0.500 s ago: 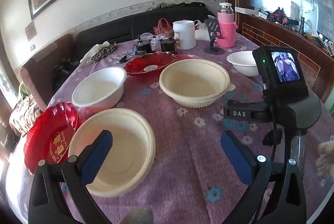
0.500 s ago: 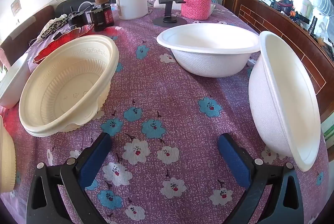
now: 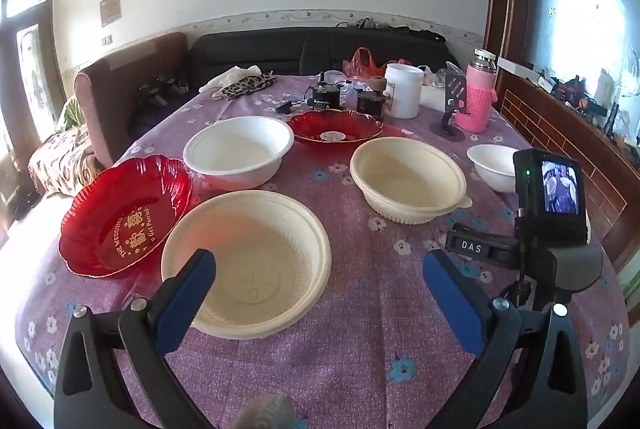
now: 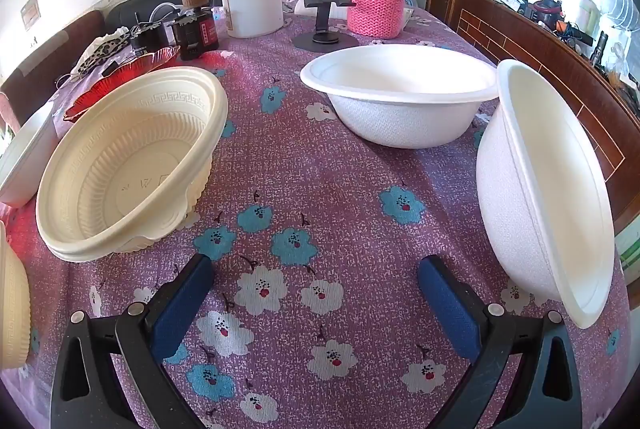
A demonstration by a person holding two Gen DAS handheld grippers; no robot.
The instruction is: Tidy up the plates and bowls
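I have both grippers hovering over the purple flowered tablecloth (image 4: 320,157), each with its jaws spread wide and nothing between the blue pads. My left gripper (image 3: 320,281) hangs above the near cream ribbed plastic bowl (image 3: 256,261), which sits mouth up, touching the red scalloped wedding plate (image 3: 120,217) on its left. Beyond are a white foam bowl (image 3: 240,153), a second red plate (image 3: 336,127) and another cream ribbed bowl (image 3: 408,181), all upright. My right gripper (image 4: 316,293) points at bare cloth. To its right a white textured bowl (image 4: 536,189) looks tipped, its mouth facing right; the fisheye may exaggerate this. Another white bowl (image 4: 400,97) stands upright behind it.
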